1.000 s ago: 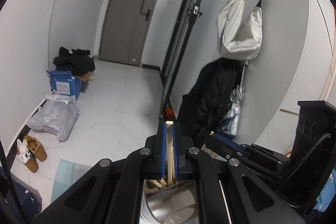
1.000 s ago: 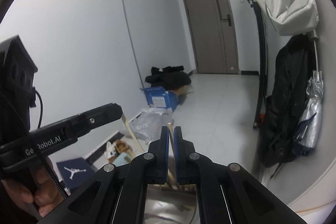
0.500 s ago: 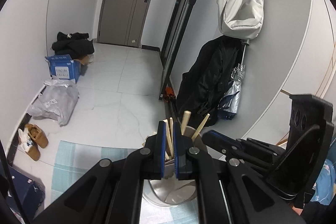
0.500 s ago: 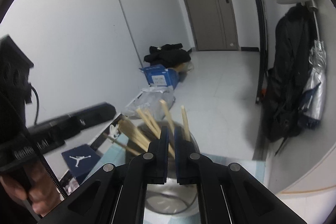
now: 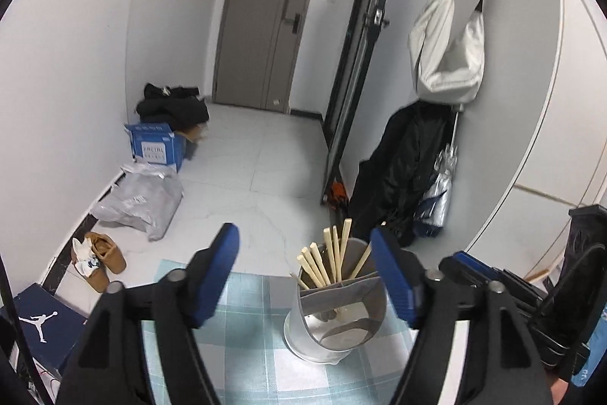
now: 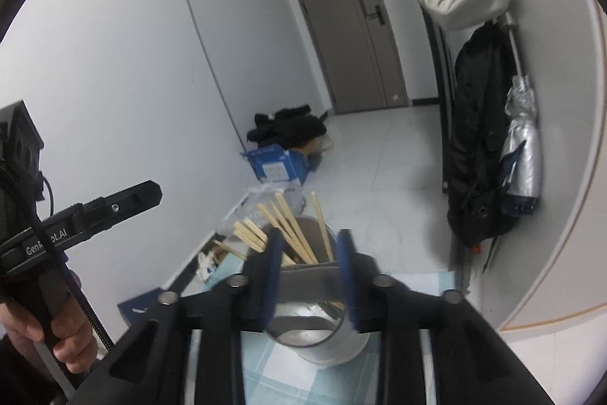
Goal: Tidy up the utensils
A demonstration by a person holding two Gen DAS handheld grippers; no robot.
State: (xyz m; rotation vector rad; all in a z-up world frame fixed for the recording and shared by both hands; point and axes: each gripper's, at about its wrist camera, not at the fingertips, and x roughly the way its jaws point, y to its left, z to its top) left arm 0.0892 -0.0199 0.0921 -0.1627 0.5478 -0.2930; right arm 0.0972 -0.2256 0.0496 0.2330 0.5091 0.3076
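A round metal utensil holder [image 5: 335, 329] with grey dividers stands on a blue checked cloth [image 5: 261, 359]. Several wooden chopsticks [image 5: 326, 262] stand in its far compartment. My left gripper [image 5: 305, 276] is wide open and empty, its blue pads either side of the holder and above it. My right gripper [image 6: 309, 276] is open and empty just above the holder [image 6: 322, 333], with the chopsticks [image 6: 288, 230] rising between its pads. The left gripper also shows at the left of the right wrist view [image 6: 95, 211].
The cloth lies at a table edge above a white tiled floor. On the floor are a blue box [image 5: 157, 147], a grey bag [image 5: 140, 200], shoes [image 5: 98, 253] and a dark shoebox [image 5: 41, 321]. A black coat [image 5: 402, 169] and white bag [image 5: 447, 55] hang on the right wall.
Both grippers were shut on chopsticks over the holder. They have opened, the left one wide, and the chopsticks now stand in the holder. Both have drawn back.
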